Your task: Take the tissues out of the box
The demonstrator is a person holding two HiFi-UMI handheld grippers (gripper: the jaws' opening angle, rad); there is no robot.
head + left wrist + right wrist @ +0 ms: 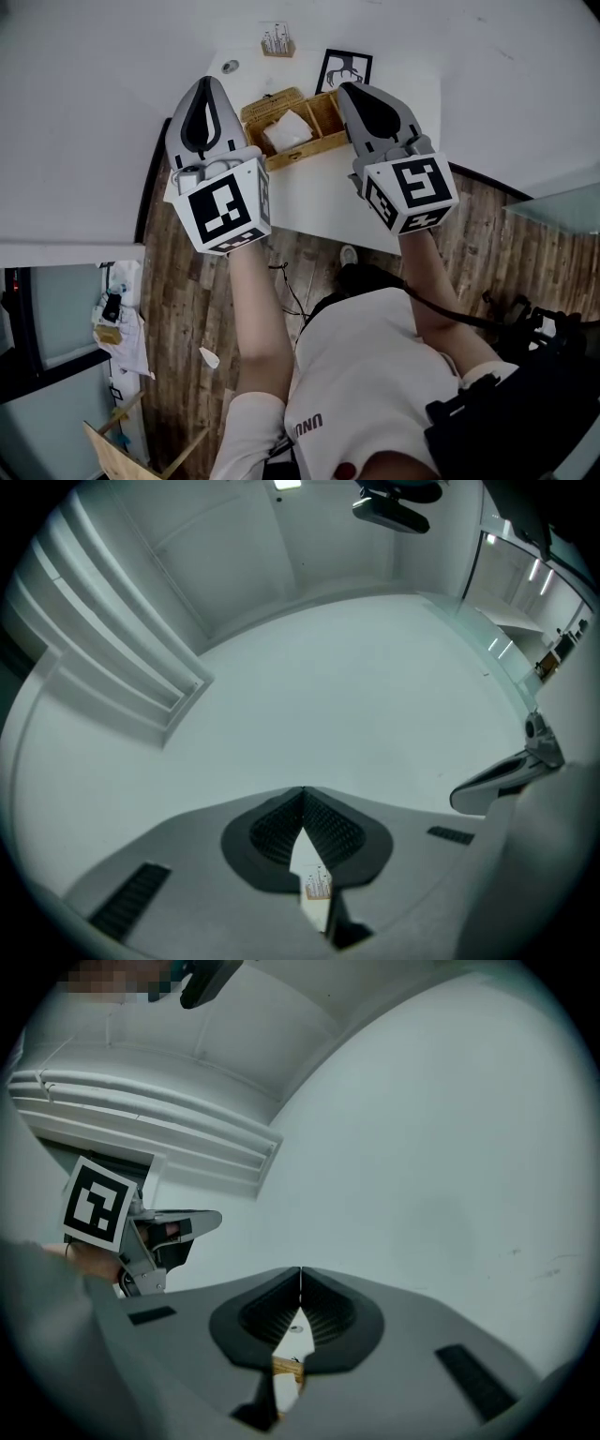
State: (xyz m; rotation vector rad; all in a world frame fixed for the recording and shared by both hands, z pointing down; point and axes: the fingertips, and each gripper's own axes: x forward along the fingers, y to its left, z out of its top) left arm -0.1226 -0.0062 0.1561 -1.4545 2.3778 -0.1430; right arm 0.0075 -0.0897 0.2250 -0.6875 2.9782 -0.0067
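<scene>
Resting directly on the white table (319, 197) — a compartmented wicker box (267, 101) at mid-top, a black-framed picture (344, 69) just behind it, a small wooden holder (277, 42) farther back, a grey disc (230, 67) to its left.

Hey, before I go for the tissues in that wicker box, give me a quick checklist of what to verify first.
1. Tissue reachable: ok. A white tissue stands up out of the wicker box.
2. Left gripper open for a grasp: not ok. Its jaws are together with nothing between them.
3. Right gripper open: not ok. Its jaws are together and empty.
4. Grippers lined up: ok. The head view shows one at each end of the box.
5. Height above the box: cannot tell.
6. Box flat on the white table: ok.
</scene>
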